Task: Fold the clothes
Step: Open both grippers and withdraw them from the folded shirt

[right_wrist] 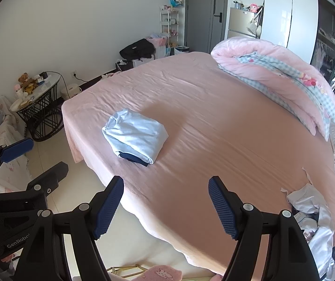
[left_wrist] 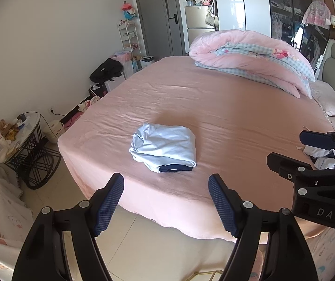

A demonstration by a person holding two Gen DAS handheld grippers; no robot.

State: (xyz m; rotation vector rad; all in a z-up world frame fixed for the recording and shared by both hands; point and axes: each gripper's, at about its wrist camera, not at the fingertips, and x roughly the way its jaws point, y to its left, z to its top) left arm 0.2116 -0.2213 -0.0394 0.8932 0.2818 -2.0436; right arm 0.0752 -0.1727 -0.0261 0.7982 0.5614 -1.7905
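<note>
1. Shirt [left_wrist: 164, 146], pale blue with a dark hem, lies folded into a compact packet on the pink bed [left_wrist: 214, 107], near its foot edge; I judge this item done.
2. Left gripper [left_wrist: 166, 205] hovers over the bed's edge, jaws open, nothing between them.
3. Right gripper [right_wrist: 166, 207] hovers likewise, jaws open and empty.
4. Pile [right_wrist: 312, 213] of crumpled white clothes at the bed's right side remains unfolded; I take it as the work left.

Folded garment [left_wrist: 165, 147] light blue, navy trim; bed sheet [left_wrist: 214, 107] pink; duvet [left_wrist: 256, 58] pink, blue-checked lining.
</note>
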